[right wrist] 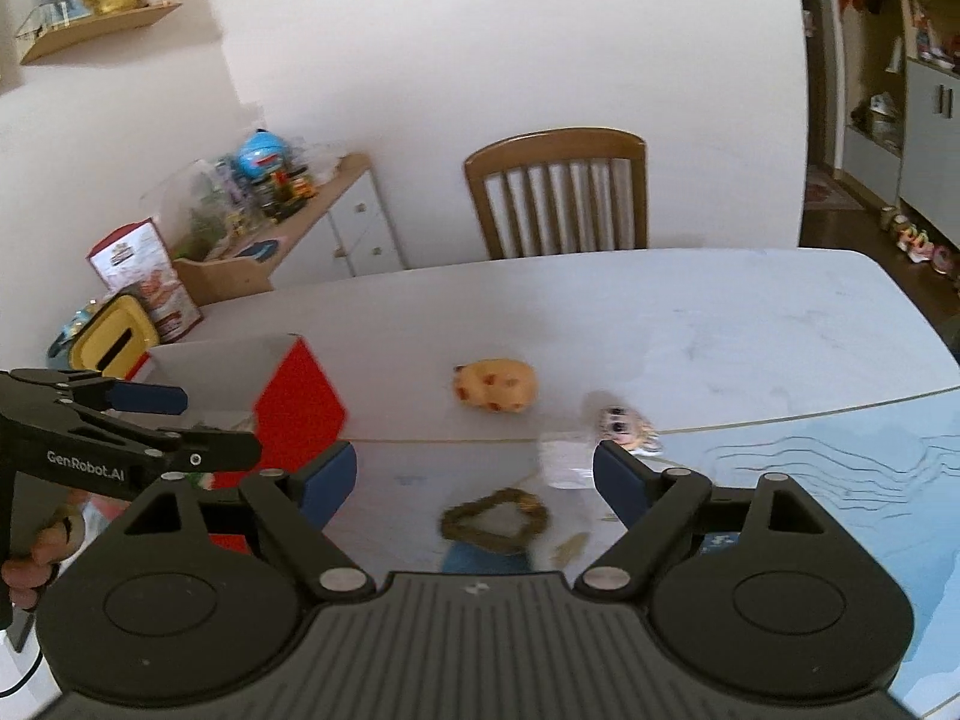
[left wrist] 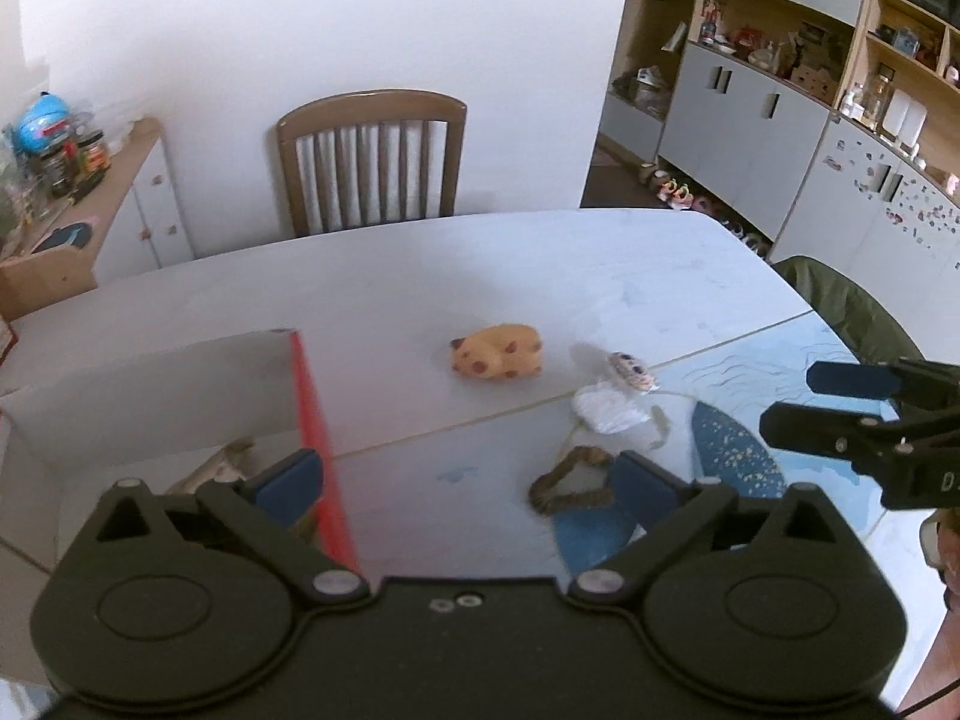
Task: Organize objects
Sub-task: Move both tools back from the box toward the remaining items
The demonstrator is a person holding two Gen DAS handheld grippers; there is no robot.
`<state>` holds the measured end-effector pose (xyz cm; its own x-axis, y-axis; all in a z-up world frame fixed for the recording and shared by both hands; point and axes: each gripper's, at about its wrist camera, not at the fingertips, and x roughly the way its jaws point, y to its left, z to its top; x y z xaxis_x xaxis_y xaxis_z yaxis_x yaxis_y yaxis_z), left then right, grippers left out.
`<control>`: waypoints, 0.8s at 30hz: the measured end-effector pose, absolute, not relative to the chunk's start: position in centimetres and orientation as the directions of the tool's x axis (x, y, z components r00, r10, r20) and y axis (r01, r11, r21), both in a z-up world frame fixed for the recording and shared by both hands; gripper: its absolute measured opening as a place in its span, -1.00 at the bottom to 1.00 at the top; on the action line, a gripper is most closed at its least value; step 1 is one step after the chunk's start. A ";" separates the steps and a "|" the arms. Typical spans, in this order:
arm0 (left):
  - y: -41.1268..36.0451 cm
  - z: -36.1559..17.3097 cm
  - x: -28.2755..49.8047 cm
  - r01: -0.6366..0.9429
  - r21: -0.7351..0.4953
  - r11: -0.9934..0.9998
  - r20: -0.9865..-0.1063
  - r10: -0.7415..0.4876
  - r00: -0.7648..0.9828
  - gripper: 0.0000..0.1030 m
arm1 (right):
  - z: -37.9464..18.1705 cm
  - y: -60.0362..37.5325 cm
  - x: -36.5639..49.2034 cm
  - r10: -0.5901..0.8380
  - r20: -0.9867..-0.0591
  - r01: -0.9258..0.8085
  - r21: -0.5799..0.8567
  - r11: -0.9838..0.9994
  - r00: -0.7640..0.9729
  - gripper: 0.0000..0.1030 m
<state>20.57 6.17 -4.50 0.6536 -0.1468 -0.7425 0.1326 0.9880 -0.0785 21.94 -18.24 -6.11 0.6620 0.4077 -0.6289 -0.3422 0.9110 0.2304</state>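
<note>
An orange spotted pig toy (left wrist: 497, 353) (right wrist: 497, 385) lies mid-table. To its right sit a small big-eyed doll in clear wrapping (left wrist: 630, 371) (right wrist: 621, 423) and a white packet (left wrist: 607, 411) (right wrist: 564, 457). Nearer me lies a brown woven heart ring (left wrist: 570, 483) (right wrist: 495, 515). A red-sided open cardboard box (left wrist: 309, 414) (right wrist: 297, 402) stands at the left. My left gripper (left wrist: 465, 483) (right wrist: 180, 423) hovers open at the box's right wall, nothing between its fingers. My right gripper (right wrist: 474, 477) (left wrist: 798, 399) is open above the ring, empty.
A wooden slat-back chair (left wrist: 372, 162) (right wrist: 561, 195) stands behind the white table (left wrist: 540, 276). A blue patterned mat (right wrist: 840, 480) covers the table's right part. A cluttered sideboard (right wrist: 288, 222) is at the left; shelves and cabinets (left wrist: 780, 90) at the right.
</note>
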 end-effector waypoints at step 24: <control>0.2 -10.4 33.2 0.060 -0.003 0.998 -0.805 -0.038 0.593 0.99 | -13.1 -24.2 29.4 0.328 -0.700 -0.266 0.201 0.943 0.634 0.68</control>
